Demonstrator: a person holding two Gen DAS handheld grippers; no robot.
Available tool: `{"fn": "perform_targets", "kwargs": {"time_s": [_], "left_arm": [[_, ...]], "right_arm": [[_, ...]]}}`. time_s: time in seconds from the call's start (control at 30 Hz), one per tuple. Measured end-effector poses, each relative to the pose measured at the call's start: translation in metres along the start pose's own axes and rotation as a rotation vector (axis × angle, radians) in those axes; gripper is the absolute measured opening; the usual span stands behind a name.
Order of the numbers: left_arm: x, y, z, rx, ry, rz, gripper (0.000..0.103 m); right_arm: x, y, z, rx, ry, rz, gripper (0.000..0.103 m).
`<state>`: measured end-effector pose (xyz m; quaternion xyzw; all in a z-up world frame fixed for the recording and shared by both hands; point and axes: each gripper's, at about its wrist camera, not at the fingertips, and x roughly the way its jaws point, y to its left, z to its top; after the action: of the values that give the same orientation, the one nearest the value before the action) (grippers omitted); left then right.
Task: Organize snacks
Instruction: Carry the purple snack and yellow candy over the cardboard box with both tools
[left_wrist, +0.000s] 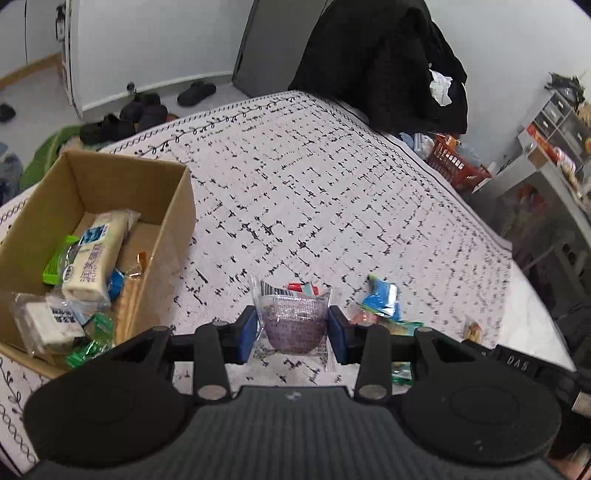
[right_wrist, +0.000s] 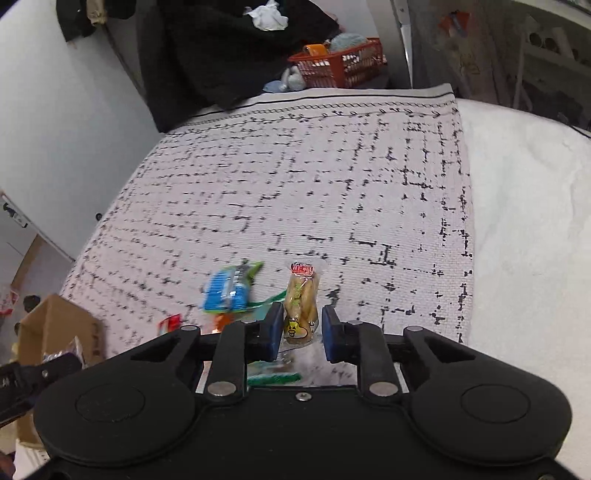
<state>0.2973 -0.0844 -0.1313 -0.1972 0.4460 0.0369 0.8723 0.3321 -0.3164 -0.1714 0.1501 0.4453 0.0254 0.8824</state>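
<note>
- Snacks are split between both hands and the cardboard box (left_wrist: 173, 206): the left gripper (left_wrist: 291, 332) has its blue pads pressed against a clear packet with a purple cake (left_wrist: 293, 325), apparently lifted off the patterned bedspread (left_wrist: 332, 184), so I judge it is on its way to the box
- The packet is pinched across its soft middle, with its crinkled seal sticking out forward, which keeps the grip off the loose edges
- The right gripper (right_wrist: 298, 328) straddles a yellow snack packet (right_wrist: 301, 299) with its jaws narrowly apart; a gap shows on the right side, so it looks not yet clamped, and I cannot tell if the left pad touches
- Near that packet, toward the box, lie a blue wrapper (right_wrist: 225, 291) and small green and red packets, close enough to be nudged
- The box sits left of the held cake packet, open-topped, already holding a long white biscuit pack (left_wrist: 96, 254) and several small packets; its far half has free room
- Between the loose snacks and the box the bedspread is bare, giving an open path; the nearest box wall is the edge to lift over
</note>
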Motion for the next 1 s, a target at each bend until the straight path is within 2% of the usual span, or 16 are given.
{"fn": "perform_targets", "kwargs": {"time_s": [0.13,0.33,0.6,0.83,1.0], "left_arm": [[-0.024,-0.003,0.015,0.033,-0.061,-0.003,0.04],[-0.051,0.002,0.025,0.071,-0.103,-0.037,0.04],[-0.077,0.019,0.035,0.068,-0.16,-0.035,0.04],[-0.089,0.04,0.042,0.076,-0.196,-0.025,0.04],[-0.085,0.046,0.032,0.15,-0.201,-0.01,0.04]], "right_arm": [[-0.018,0.012,0.007,-0.014,-0.006,0.015,0.022],[-0.045,0.03,0.014,-0.01,-0.042,0.047,0.022],[-0.07,0.063,0.011,-0.045,-0.053,0.091,0.022],[-0.081,0.089,0.008,-0.077,-0.059,0.118,0.022],[-0.087,0.109,0.004,-0.111,-0.071,0.137,0.022]]}}
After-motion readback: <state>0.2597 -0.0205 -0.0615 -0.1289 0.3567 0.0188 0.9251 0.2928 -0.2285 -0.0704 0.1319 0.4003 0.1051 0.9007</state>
